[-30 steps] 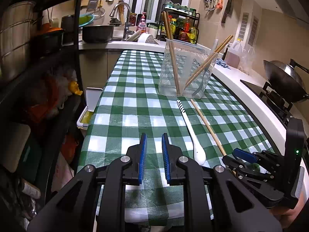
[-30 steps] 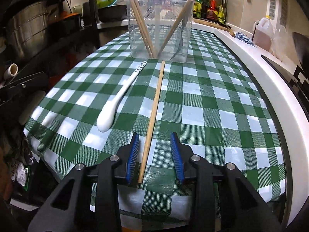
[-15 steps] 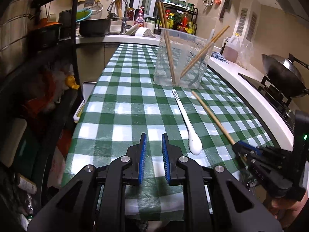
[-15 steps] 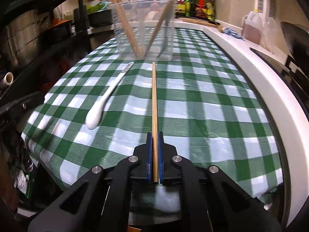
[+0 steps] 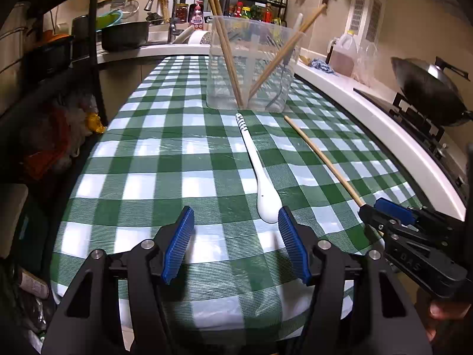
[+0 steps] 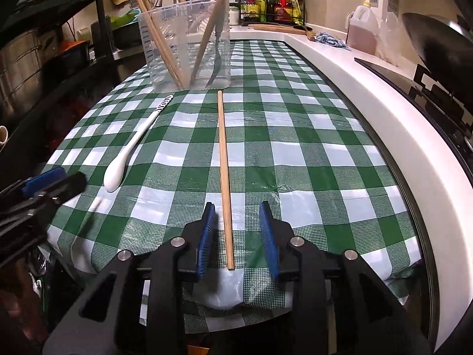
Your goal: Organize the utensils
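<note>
On the green checked tablecloth [image 5: 177,159] lies a white spoon [image 5: 260,174], bowl end nearest me. My left gripper [image 5: 236,224] is opening, with nothing between its pads; the spoon's bowl lies just ahead of the right pad. A single wooden chopstick [image 6: 225,171] lies on the cloth, its near end between the pads of my right gripper [image 6: 237,219]. That gripper is opening too, and its pads do not touch the chopstick. Behind stands a clear plastic container [image 6: 186,50] holding several chopsticks and a fork. The chopstick [image 5: 322,159] and right gripper [image 5: 384,213] also show in the left wrist view.
A white counter edge [image 6: 384,118] runs along the right, with a wok [image 5: 428,88] on the stove and a jug [image 6: 362,29] behind. Dark shelves with pots [image 5: 47,53] stand to the left. The sink [image 5: 165,9] and a bottle rack [image 6: 272,3] are at the back.
My left gripper moved forward toward the spoon's bowl and its jaws spread from nearly shut. The right gripper clamped the chopstick half a second ago and has since parted again.
</note>
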